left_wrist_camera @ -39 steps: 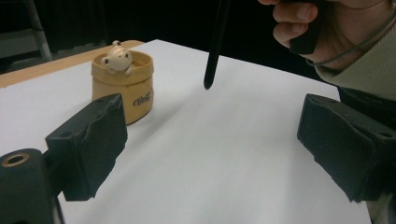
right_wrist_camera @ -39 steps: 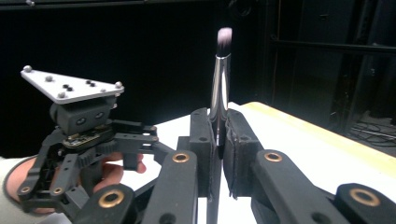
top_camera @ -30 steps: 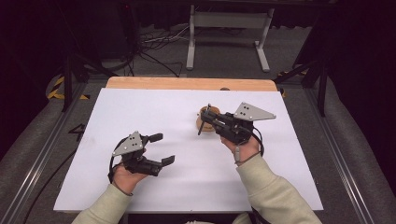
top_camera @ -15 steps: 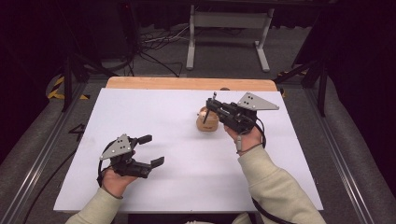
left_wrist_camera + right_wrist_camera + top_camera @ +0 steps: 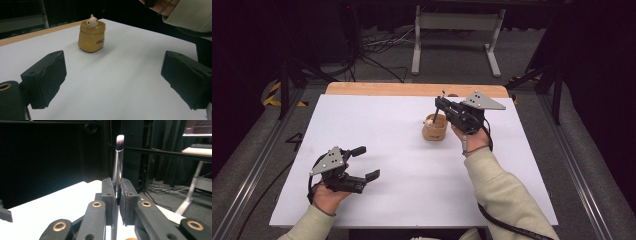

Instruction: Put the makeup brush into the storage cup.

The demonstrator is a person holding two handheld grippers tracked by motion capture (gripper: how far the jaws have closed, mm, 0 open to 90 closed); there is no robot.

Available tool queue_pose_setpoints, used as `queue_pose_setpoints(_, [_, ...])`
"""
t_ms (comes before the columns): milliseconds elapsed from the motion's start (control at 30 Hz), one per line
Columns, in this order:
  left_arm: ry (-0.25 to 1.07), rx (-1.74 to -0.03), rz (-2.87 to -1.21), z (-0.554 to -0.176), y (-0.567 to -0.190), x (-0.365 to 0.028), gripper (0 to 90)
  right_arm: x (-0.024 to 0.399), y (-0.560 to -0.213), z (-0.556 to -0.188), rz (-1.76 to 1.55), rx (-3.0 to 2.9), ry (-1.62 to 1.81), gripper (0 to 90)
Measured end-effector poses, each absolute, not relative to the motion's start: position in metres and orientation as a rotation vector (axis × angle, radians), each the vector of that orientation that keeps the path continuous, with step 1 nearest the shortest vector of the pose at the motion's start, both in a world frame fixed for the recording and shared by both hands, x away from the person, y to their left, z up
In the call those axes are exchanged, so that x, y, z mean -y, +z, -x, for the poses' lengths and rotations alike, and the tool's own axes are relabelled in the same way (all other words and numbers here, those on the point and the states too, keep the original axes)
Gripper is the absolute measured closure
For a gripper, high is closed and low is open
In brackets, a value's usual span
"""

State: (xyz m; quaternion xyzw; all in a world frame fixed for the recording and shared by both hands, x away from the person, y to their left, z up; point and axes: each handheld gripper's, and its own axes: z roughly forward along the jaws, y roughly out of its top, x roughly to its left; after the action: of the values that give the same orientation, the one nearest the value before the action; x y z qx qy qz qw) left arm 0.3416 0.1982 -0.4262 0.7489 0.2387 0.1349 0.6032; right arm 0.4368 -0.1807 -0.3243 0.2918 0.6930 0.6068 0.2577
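While the right gripper [image 5: 443,102] clenches a slim silver makeup brush [image 5: 118,165] between its fingers [image 5: 108,192], the brush stands up out of the grip with its pale bristle tip blurred against the dark background in the right gripper view. From the high view the brush is only a thin sliver at the gripper's front end, hard to make out, just above the small tan pouch-shaped holder [image 5: 435,129] that sits on the white surface [image 5: 412,200]. Whether the brush touches the holder cannot be told from that view, since the gripper body hides part of it.

Seen from the left gripper view, the holder [image 5: 91,37] stands upright with a small pale figure [image 5: 92,21] peeking over its rim; the dark lettering on its side is too small to read. At the top right of that view the person's right hand and beige sleeve [image 5: 190,15] are cut off by the frame edge.

Well apart from the holder, the left gripper [image 5: 364,162] sits low near the front left of the surface, its fingers [image 5: 46,77] released and spread wide with nothing between them; their lower parts run out of the frame
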Motion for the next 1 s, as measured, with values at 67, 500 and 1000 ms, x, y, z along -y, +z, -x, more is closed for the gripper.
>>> queue_pose_setpoints(67, [0.309,-0.56,-1.728,-0.341,-0.427,-0.199,7.1,0.182,-0.326,-0.44,-0.807,-1.871,1.63,83.2])
queue_pose_setpoints(500, [0.327,-0.573,-1.734,-0.344,-0.429,-0.202,7.1,0.191,-0.339,-0.461,-0.911,-1.793,1.558,83.1])
queue_pose_setpoints(1000, [0.32,-0.581,-1.736,-0.345,-0.43,-0.202,7.1,0.192,-0.363,-0.472,-0.899,-1.802,1.558,83.0])
